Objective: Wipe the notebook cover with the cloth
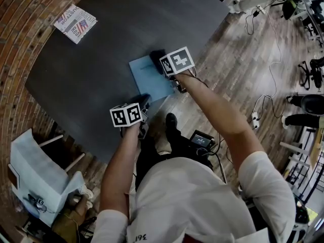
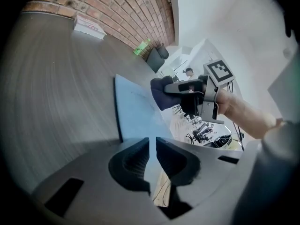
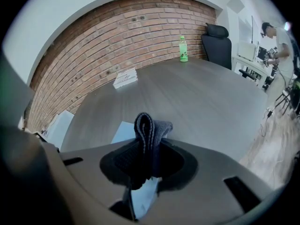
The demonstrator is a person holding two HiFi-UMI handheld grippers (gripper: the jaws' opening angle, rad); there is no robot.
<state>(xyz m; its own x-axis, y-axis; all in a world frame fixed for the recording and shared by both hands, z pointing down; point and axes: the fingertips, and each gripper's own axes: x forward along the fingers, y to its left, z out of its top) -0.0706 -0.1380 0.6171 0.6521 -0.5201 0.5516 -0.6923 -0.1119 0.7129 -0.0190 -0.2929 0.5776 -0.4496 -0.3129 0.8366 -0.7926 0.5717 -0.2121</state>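
Light blue flat notebook (image 1: 148,80) lying near the edge of the round dark grey table (image 1: 101,44). Left gripper (image 2: 152,161): jaws almost together, a thin blue sliver of the notebook's near edge between them, apparently pinning it. Right gripper (image 3: 147,159): jaws closed on a folded dark navy cloth (image 3: 151,128), poised at the notebook's far end; contact with the cover cannot be confirmed. Judged progress: cloth gripped and notebook steadied; the cover shows no mark of wiping, and most of it lies bare, so the wiping strokes appear largely left to do.
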